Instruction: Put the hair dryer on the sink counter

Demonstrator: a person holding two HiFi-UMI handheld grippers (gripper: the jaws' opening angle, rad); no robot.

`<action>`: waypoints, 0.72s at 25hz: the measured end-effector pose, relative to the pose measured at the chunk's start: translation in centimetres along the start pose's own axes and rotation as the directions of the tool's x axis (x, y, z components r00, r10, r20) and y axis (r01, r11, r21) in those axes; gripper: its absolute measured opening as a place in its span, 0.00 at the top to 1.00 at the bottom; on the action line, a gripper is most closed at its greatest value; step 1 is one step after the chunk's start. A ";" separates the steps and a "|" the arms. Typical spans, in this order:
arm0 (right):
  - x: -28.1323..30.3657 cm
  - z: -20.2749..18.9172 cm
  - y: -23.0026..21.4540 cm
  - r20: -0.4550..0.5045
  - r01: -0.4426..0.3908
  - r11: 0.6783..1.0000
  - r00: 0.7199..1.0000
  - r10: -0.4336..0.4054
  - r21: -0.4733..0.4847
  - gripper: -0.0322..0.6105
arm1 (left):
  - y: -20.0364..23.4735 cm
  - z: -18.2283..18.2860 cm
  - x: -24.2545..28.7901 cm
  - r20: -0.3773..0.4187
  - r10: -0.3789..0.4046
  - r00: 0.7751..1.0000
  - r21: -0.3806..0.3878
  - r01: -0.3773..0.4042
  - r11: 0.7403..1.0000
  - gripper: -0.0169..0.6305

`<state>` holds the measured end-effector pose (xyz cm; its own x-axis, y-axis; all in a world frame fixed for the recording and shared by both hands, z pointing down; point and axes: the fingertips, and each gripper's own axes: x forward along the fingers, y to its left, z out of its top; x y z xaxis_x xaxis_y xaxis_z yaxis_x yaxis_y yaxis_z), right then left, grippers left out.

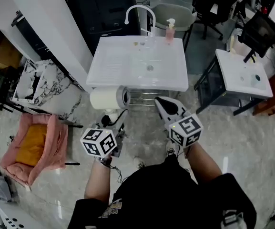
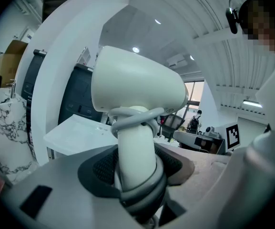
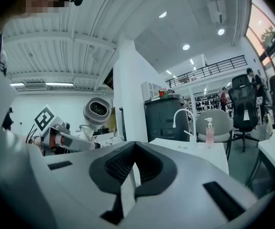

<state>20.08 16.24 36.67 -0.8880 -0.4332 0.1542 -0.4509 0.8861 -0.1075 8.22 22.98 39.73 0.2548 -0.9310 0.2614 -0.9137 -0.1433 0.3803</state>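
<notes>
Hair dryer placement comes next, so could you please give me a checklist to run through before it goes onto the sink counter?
1. Grip: left gripper closed on the hair dryer by its handle: ok.
2. Cord wound round the handle, not dangling: ok.
3. Landing spot: left part of the sink counter is bare: ok.
4. Obstacles: faucet and soap bottle stand at the back edge, off the path: ok.
5. Right gripper shut, empty, to one side: ok.
6. The hair dryer over the counter: not ok, it is short of the near edge.
</notes>
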 end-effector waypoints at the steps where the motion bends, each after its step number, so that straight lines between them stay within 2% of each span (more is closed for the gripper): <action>1: 0.2 0.1 0.2 -0.002 -0.001 1.000 1.000 0.001 -0.002 0.95 | 0.2 0.1 -0.2 0.003 0.000 1.000 -0.004 0.000 1.000 0.66; 11: 2.5 -0.1 2.8 -0.010 0.007 1.000 1.000 -0.007 -0.005 0.95 | 3.3 0.3 -2.8 0.018 -0.001 1.000 -0.025 0.001 1.000 0.66; 18: 4.2 0.5 4.0 0.001 0.028 1.000 1.000 -0.028 -0.010 0.95 | 5.4 0.8 -4.3 0.011 -0.003 1.000 -0.014 0.003 1.000 0.66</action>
<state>14.54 17.89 36.43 -0.8751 -0.4580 0.1560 -0.4747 0.8752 -0.0933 1.89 25.89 39.95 0.2538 -0.9343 0.2505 -0.9084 -0.1413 0.3934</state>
